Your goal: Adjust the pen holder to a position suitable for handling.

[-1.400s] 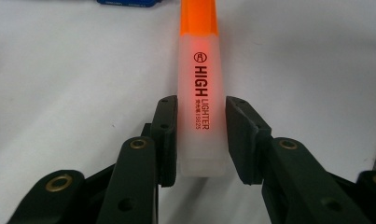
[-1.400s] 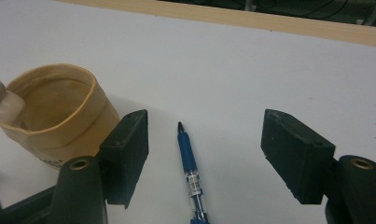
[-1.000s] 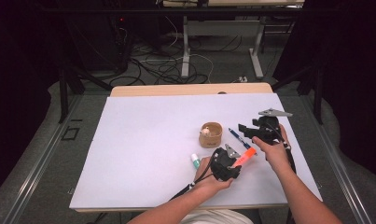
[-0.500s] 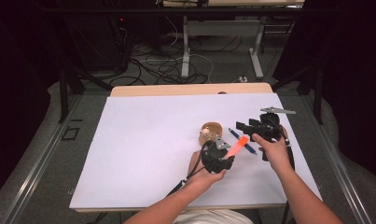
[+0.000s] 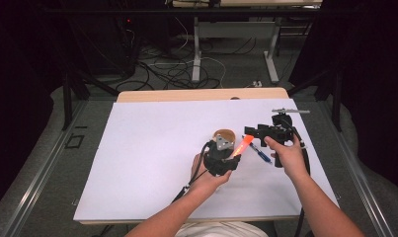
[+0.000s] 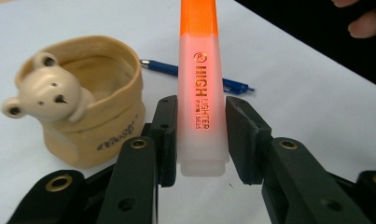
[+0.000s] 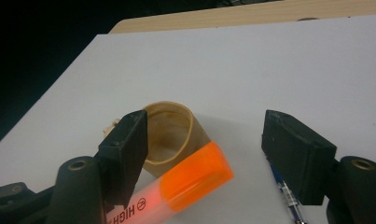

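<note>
My left gripper (image 6: pixel 202 135) is shut on the pale lower body of an orange highlighter (image 6: pixel 199 88), which it holds off the table with the orange cap pointing away. In the high view the left gripper (image 5: pixel 230 159) sits just in front of a tan bear-shaped cup (image 5: pixel 225 137), and the highlighter (image 5: pixel 241 146) slants up to the right. My right gripper (image 5: pixel 249 132) is open beside the cap end. In its own view the right gripper (image 7: pixel 206 149) has the highlighter cap (image 7: pixel 195 179) low between its wide jaws, untouched, with the cup (image 7: pixel 174 133) behind.
A blue pen (image 5: pixel 261 154) lies on the white sheet (image 5: pixel 152 148) right of the cup; the pen (image 6: pixel 167 68) lies behind the highlighter and the cup (image 6: pixel 92 116) stands to its left. Dark floor with cables and table legs lies beyond the far edge.
The left gripper has carried the highlighter forward and left, up to the cup. The right gripper has shifted slightly left toward the cap end and stays open.
</note>
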